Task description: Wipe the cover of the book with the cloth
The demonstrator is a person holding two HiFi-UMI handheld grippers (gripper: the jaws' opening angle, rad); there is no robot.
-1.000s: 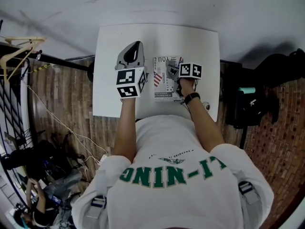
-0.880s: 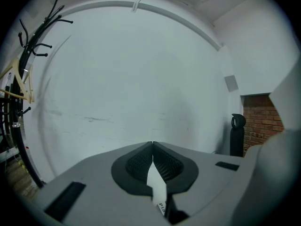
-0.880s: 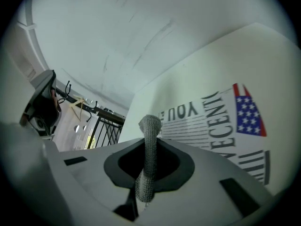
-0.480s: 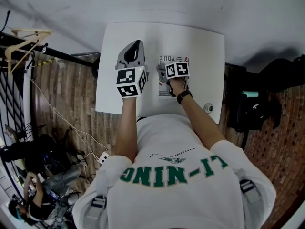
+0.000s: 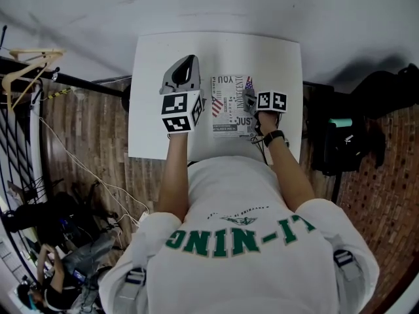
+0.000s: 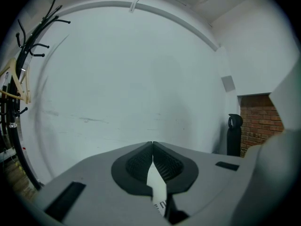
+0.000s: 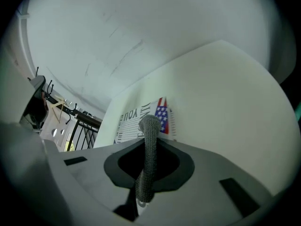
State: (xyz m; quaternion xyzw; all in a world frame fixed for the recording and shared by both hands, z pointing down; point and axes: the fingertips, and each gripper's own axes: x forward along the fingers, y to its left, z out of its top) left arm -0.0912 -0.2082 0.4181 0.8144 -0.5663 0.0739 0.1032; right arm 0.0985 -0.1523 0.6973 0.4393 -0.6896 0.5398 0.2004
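The book [image 5: 229, 110], its white cover printed with black lettering and a flag, lies on the white table [image 5: 275, 64] in front of me. My right gripper [image 5: 248, 97] is shut on a grey cloth [image 5: 249, 94] and presses it onto the right part of the cover. In the right gripper view the cloth [image 7: 150, 126] stands up between the jaws of the right gripper [image 7: 148, 147], with the book [image 7: 134, 119] beyond it. My left gripper [image 5: 190, 60] sits just left of the book, shut with nothing in it. Its tips meet in the left gripper view [image 6: 153, 145].
The table stands against a white wall [image 6: 141, 79]. A coat rack with a wooden hanger [image 5: 26, 64] and a black railing [image 5: 85, 84] stand to the left over a wooden floor with cables. A dark bag [image 5: 347, 142] lies on the right.
The right gripper swept the cloth to the book's left side, then back across to its right side. The left gripper has stayed in place.
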